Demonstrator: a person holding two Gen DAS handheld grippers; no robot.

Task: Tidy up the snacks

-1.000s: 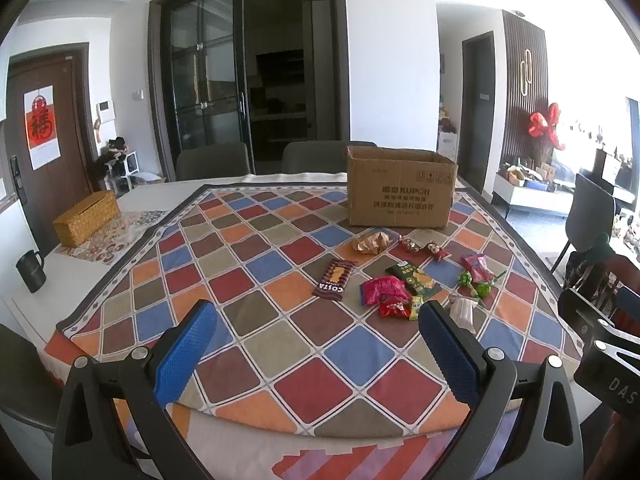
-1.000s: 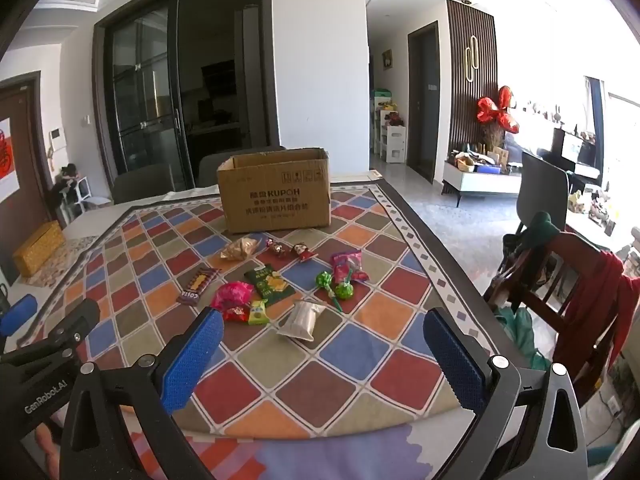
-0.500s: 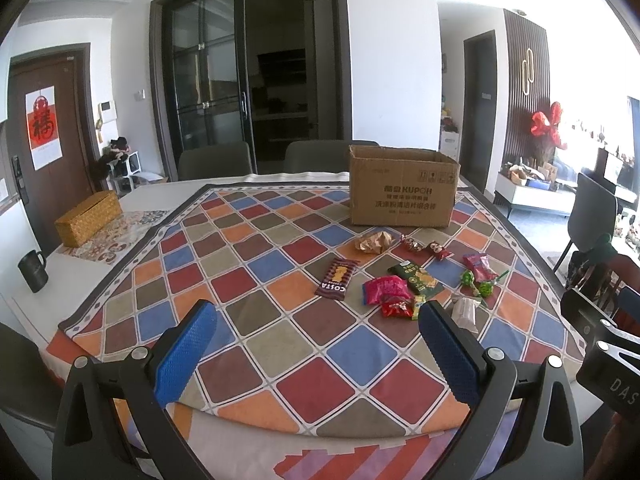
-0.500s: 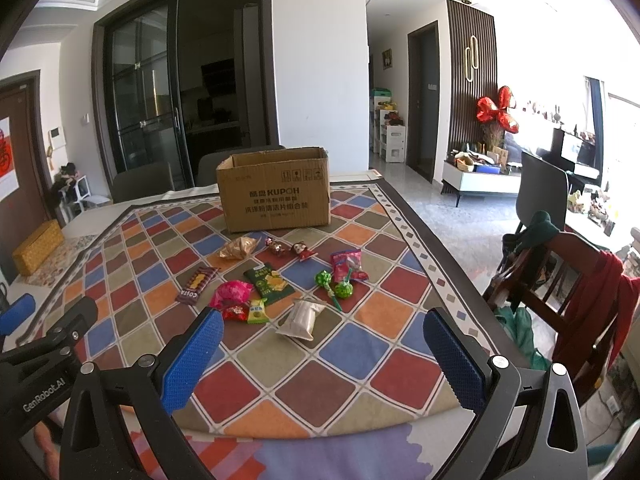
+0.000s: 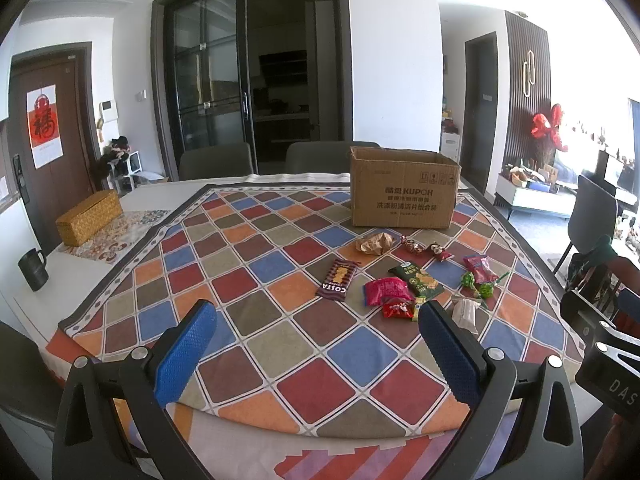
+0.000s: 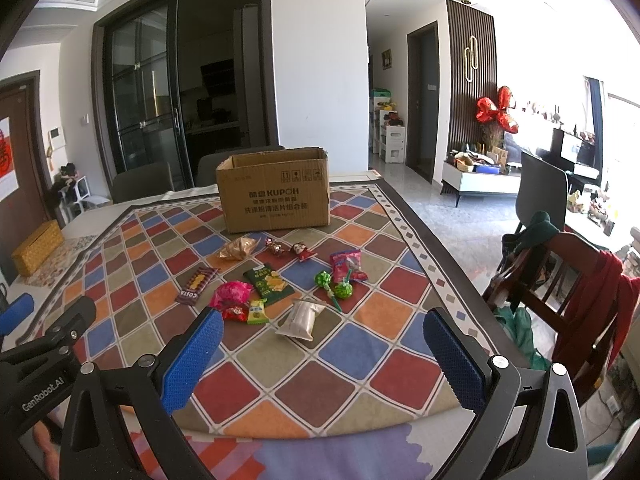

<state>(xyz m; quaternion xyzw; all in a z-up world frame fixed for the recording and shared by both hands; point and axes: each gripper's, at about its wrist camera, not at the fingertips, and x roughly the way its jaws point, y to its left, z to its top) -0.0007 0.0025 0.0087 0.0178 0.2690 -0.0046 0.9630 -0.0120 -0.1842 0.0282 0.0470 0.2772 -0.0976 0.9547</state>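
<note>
**Both tongs spread wide, snacks loose on the cloth**

From the left wrist we see our left gripper with its blue pads far apart and nothing between them, hanging over the near edge of the chequered tablecloth. The snacks lie scattered in front of the open cardboard box: a brown Costa bar, a pink packet and a green packet just beside it. A woven box and a dark mug sit far left.

From the right wrist, our right gripper is equally spread and empty. A pale sachet lies nearest it, two green lollipops just beyond, all short of the box.
</note>
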